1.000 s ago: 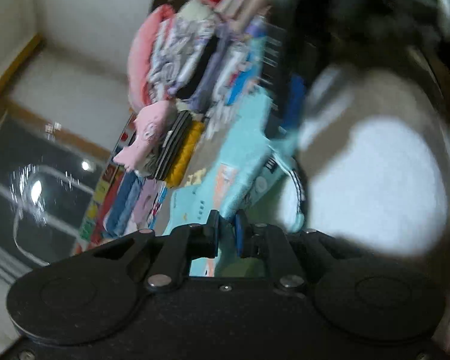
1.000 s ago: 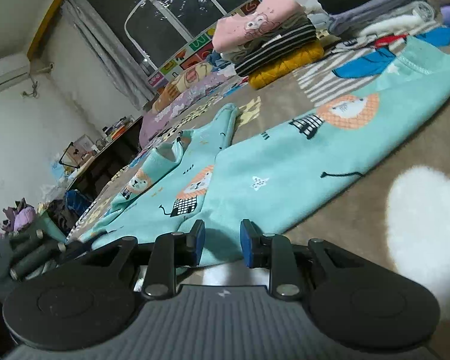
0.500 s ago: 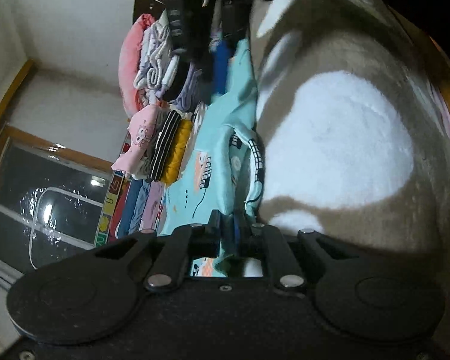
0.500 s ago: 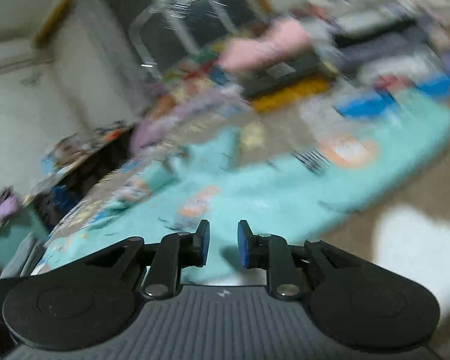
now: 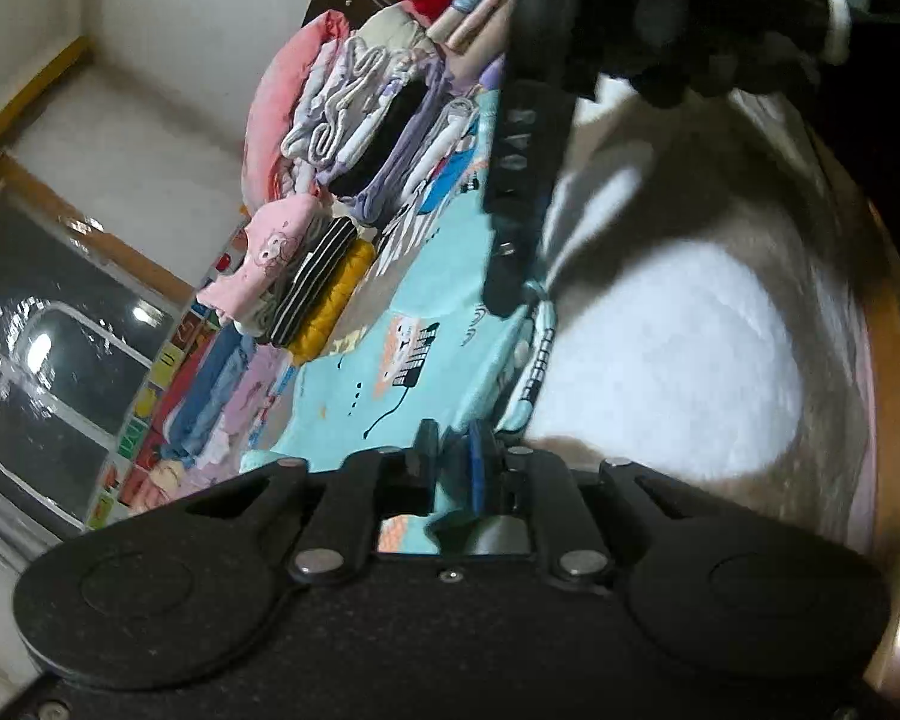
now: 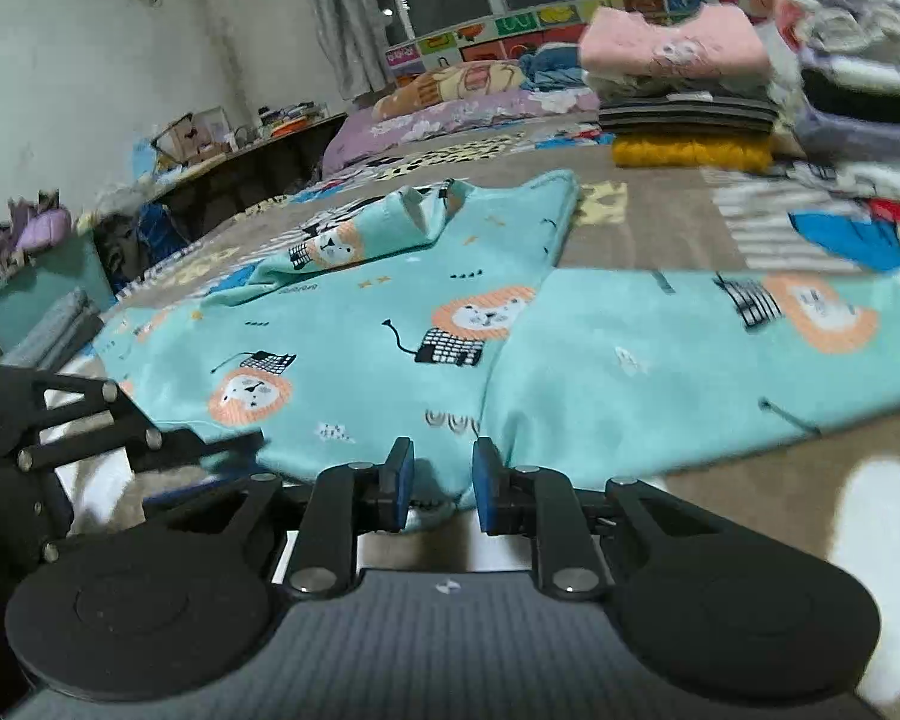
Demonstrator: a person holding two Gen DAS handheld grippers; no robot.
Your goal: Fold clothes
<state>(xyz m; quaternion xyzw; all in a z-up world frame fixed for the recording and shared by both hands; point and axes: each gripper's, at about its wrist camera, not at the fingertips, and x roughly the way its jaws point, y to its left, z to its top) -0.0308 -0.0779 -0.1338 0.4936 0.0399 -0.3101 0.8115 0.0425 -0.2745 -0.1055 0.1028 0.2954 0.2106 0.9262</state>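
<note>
Pinching the near hem of a turquoise cotton garment printed with orange lions (image 5: 390,372), the left gripper (image 5: 453,450) keeps the hold it had a second ago. The right gripper (image 6: 441,483), its blue-padded jaws still spread, has dropped closer to the same hem (image 6: 438,480), suggesting a two-handed fold is being set up. The garment lies on a brown patterned bed blanket (image 6: 660,234), one far sleeve crumpled. Stacks of folded clothes (image 6: 684,102) sit at the far right.
</note>
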